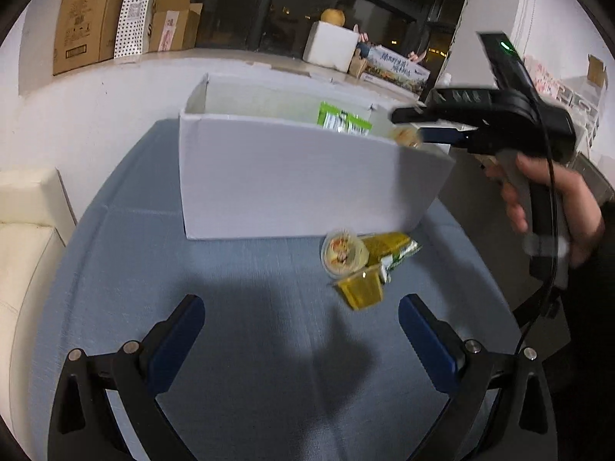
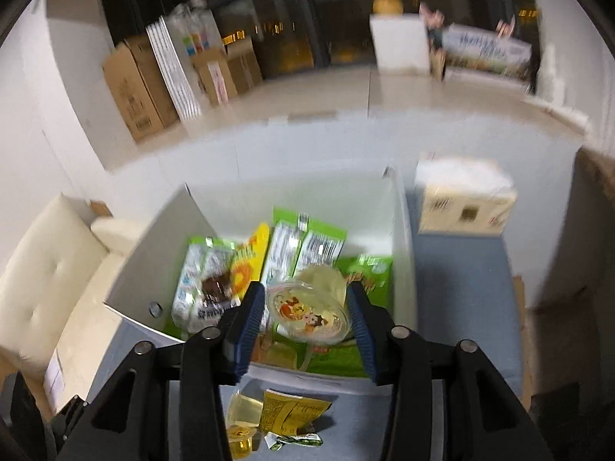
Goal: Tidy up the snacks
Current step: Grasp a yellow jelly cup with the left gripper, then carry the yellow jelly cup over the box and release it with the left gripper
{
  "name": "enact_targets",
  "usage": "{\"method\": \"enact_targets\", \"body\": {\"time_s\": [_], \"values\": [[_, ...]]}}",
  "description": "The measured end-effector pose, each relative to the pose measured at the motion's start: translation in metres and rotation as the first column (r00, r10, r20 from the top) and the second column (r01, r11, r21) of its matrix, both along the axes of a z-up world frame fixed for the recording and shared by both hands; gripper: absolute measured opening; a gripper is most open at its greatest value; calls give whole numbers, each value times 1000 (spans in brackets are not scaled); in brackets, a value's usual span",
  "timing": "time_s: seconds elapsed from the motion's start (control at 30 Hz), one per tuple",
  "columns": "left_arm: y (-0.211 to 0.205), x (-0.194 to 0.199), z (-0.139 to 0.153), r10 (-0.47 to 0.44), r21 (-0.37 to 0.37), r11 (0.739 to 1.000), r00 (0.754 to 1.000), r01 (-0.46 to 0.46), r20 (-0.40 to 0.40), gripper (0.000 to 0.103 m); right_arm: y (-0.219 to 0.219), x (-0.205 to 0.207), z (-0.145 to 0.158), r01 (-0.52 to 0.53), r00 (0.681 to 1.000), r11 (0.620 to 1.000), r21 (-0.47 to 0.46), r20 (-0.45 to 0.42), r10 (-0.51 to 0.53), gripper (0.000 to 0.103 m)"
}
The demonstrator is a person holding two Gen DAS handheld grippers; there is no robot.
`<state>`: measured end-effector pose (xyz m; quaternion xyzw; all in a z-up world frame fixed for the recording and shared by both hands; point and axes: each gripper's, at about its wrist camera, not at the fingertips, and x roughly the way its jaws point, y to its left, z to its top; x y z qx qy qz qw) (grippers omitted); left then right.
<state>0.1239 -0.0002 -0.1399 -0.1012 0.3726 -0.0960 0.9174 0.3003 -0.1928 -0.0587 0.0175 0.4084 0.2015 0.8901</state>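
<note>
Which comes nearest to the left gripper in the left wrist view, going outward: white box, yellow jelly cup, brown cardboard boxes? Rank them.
From the left gripper:
1. Yellow jelly cup, on the blue cloth just ahead, to the right.
2. White box, behind it, mid-table.
3. Brown cardboard boxes, on the ledge, upper left.

White cardboard box (image 2: pixel 403 230) standing open on blue cloth, holding green snack packets (image 2: pixel 303 238), a yellow packet (image 2: pixel 250 261) and a silvery wrapped bar (image 2: pixel 200 288). Round clear jelly cup (image 2: pixel 307 313) with cartoon lid over the box's near right part. Outside, near the front wall: another lidded jelly cup (image 1: pixel 344 251), a tipped yellow jelly cup (image 1: pixel 361 288), a yellow-green packet (image 1: pixel 388 247)
</note>
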Motion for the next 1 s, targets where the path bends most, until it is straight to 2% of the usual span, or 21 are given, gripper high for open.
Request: {"method": "enact_targets", "body": {"time_s": [0.03,0.07,0.2,0.4,0.43,0.5,0.57,0.6,0.63,0.8,0.93,1.0], "values": [[-3,1,-4,-7,4,1000,1000,7,-9,103,3,0,0,-7,1000,1000,-13,11,8,89],[-7,4,-8,-16,6,1000,1000,16,-17,103,6,-2,0,-19,999,1000,-25,27,20,90],[-27,18,-22,-52,19,998,998,53,-42,103,12,-11,0,-34,999,999,-40,33,35,90],[-64,44,-29,-110,51,992,993,112,-39,102,-2,-27,8,-12,998,1000,-7,54,13,90],[-69,48,-30,-120,57,991,992,122,-42,99,-6,-31,10,-4,998,1000,1,60,4,90],[-76,56,-33,-133,54,989,988,137,-73,84,-14,-40,14,10,998,1000,20,67,-12,90],[-77,62,-36,-132,43,990,986,137,-104,62,-25,-48,17,28,997,999,45,74,-31,90],[-76,63,-37,-124,44,991,986,129,-112,58,-31,-53,19,33,996,998,61,77,-38,90],[-75,61,-37,-120,46,991,987,126,-108,49,-36,-57,20,40,996,996,74,80,-46,90],[-72,51,-30,-150,35,987,984,154,-94,49,-53,-81,14,68,995,991,111,68,-76,90],[-57,33,-6,-150,31,988,988,152,-38,49,-58,-97,-6,82,996,988,134,27,-87,90],[-48,25,11,-138,34,990,990,138,4,49,-56,-100,-22,93,995,989,115,10,-95,90]]}}
